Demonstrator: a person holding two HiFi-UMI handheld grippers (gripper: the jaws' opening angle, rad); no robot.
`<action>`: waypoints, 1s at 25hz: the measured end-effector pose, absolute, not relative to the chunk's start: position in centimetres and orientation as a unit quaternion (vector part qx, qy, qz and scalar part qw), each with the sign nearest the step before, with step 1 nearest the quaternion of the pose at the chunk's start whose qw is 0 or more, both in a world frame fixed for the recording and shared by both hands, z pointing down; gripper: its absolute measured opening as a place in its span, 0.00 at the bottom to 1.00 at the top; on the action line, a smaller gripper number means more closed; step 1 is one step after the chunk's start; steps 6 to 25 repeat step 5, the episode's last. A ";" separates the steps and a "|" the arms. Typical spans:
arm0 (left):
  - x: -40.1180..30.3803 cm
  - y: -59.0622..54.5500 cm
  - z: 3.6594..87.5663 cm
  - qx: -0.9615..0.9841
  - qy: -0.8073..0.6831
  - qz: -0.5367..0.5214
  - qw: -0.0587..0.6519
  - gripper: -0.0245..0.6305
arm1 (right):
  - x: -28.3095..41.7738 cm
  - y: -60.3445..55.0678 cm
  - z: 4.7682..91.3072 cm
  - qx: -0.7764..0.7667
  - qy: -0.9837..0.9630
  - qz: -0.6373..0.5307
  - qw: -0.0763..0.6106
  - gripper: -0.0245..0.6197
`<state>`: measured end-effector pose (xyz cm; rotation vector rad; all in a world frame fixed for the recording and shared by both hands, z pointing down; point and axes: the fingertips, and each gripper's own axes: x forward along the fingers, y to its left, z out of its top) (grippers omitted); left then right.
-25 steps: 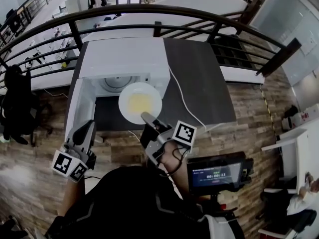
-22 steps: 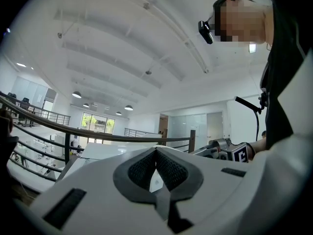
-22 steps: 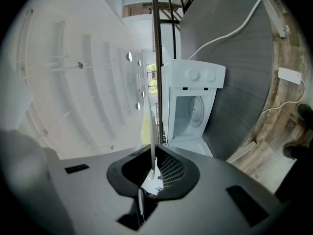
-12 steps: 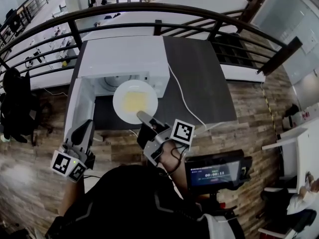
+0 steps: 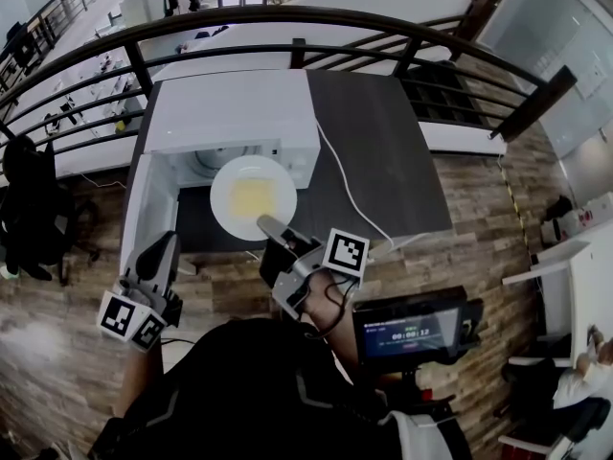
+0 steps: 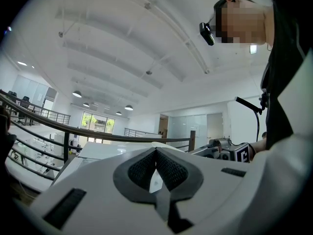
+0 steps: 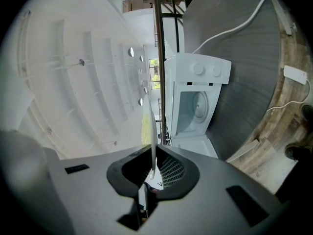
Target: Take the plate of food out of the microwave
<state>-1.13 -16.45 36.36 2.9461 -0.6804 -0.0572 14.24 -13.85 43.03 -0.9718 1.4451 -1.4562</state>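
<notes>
A white plate (image 5: 227, 217) with flat yellow food (image 5: 254, 196) hangs level in front of the open white microwave (image 5: 239, 113), over the dark table (image 5: 383, 161). My right gripper (image 5: 263, 226) is shut on the plate's near rim. In the right gripper view the plate (image 7: 148, 121) shows edge-on, pinched by the right gripper (image 7: 154, 151), with the microwave (image 7: 195, 102) and its empty cavity beyond. My left gripper (image 5: 161, 249) stays low at the left, off the table's near edge, below the open door (image 5: 151, 209). Seen from its own camera, the left gripper (image 6: 156, 153) is shut on nothing.
A white cable (image 5: 340, 180) runs from the microwave across the table to the front edge. A dark curved railing (image 5: 383, 27) passes behind the table. A small screen on a stand (image 5: 412, 332) sits at my lower right over the wooden floor.
The plate and my right gripper have shifted slightly left in the head view, still in front of the microwave opening. The left gripper has not moved.
</notes>
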 end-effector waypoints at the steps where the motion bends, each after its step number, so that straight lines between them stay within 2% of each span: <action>1: -1.1 -16.4 36.4 0.973 -0.224 -0.018 0.059 0.04 | 14.2 -13.8 43.0 -0.387 0.578 -0.582 0.422 0.07; 25: -1.2 -16.3 36.5 0.972 -0.226 -0.016 0.062 0.04 | 14.0 -13.7 43.0 -0.384 0.577 -0.584 0.422 0.07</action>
